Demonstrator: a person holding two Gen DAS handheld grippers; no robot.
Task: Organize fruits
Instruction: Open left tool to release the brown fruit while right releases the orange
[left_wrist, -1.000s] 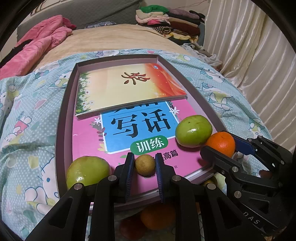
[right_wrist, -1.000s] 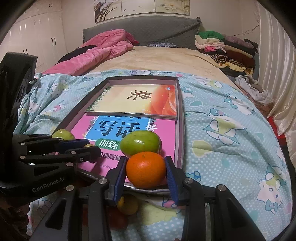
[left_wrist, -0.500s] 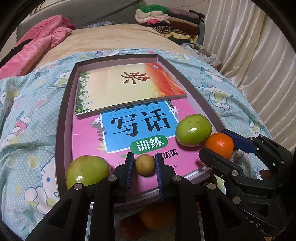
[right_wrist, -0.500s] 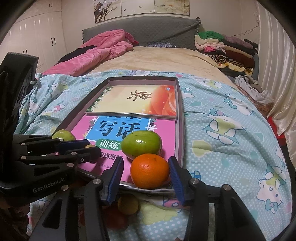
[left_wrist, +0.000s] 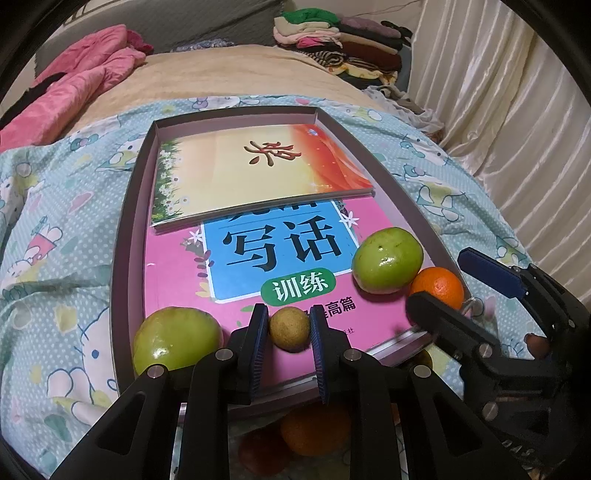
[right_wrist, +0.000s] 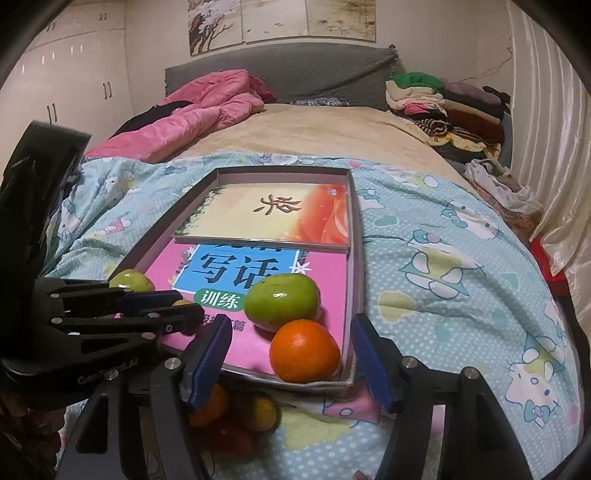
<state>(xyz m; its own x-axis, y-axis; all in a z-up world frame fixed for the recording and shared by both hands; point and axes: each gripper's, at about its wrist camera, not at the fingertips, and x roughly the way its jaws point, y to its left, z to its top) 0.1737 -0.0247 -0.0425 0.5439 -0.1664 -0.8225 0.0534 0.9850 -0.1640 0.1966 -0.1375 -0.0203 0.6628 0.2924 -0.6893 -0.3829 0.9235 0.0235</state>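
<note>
On top of the bed (right_wrist: 332, 140), spread with a blue cartoon quilt (right_wrist: 443, 258), sits a shallow tray (left_wrist: 125, 236) lined with two books (left_wrist: 258, 177), carrying four fruits along its near end. At the near right corner, lying free on the pink cover and touching the green fruit (right_wrist: 282, 301) behind it, rests the orange (right_wrist: 304, 350). Just let go: right tool (right_wrist: 291, 356) has been spreading its jaws over the last moment, now standing wide, blue pads clear of the peel on both sides, the fruit between them but unpressed. Counts, probably, as one piece delivered, so next likely a pull-back toward the loose pile (right_wrist: 236, 417) on the quilt below the tray's front edge. Angled downward at the tray from the near side, both tools side by side, neither shifting place. At the near left, beside another green fruit (left_wrist: 175, 339), small brownish fruit (left_wrist: 289, 328) pinched tight between the narrow jaws of the left tool (left_wrist: 286, 332), seemingly resting on the pink book but not yet released. Risk, mild: round fruit rolling on the glossy cover once freed.
</note>
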